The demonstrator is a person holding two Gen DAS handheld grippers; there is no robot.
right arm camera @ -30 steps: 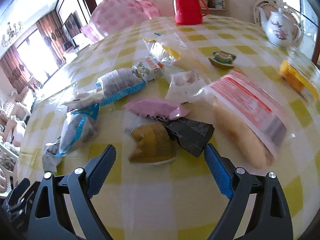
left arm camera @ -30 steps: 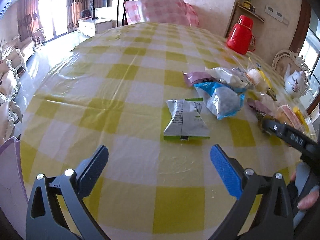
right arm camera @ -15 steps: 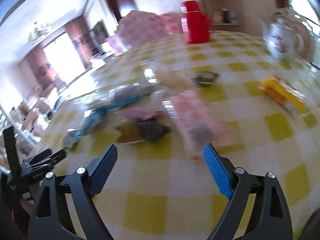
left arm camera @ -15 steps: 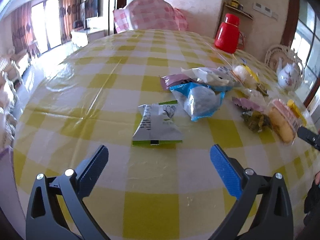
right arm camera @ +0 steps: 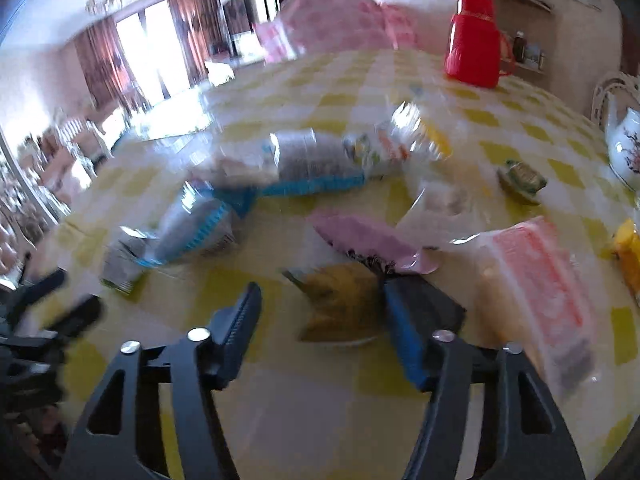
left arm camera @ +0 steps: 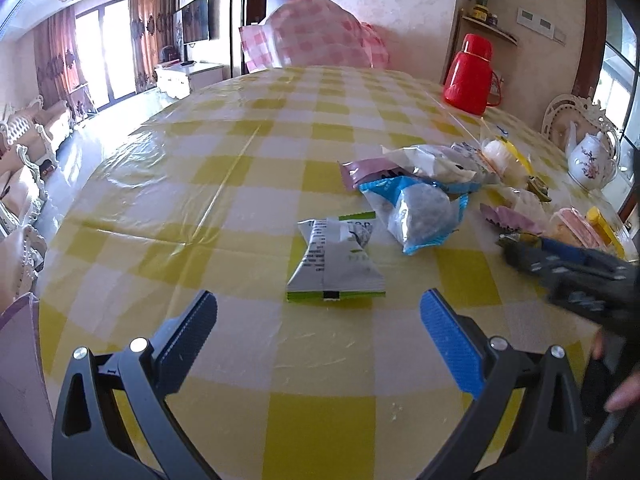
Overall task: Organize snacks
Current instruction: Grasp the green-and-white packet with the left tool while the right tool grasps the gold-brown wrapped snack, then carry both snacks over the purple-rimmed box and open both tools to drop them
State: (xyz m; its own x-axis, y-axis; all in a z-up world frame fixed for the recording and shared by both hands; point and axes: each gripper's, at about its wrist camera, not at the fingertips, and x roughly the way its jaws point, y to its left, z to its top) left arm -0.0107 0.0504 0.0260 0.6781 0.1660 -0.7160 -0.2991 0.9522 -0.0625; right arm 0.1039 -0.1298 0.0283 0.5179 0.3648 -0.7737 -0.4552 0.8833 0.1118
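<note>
Several snack packets lie on the yellow-checked tablecloth. A green-and-silver packet lies just ahead of my open, empty left gripper. Behind it lie a blue-edged packet and a pile of others. In the blurred right wrist view my right gripper is partly open, with its fingers on either side of a yellow-and-black packet. A pink packet and a red-striped bag lie beside it. The right gripper also shows in the left wrist view.
A red thermos stands at the far side and a white teapot at the right. A small green sweet and a yellow packet lie to the right. A pink-checked chair is behind the table.
My right gripper has moved down and forward to the yellow-and-black packet and its jaws have narrowed. The left gripper has shifted slightly and stays open.
</note>
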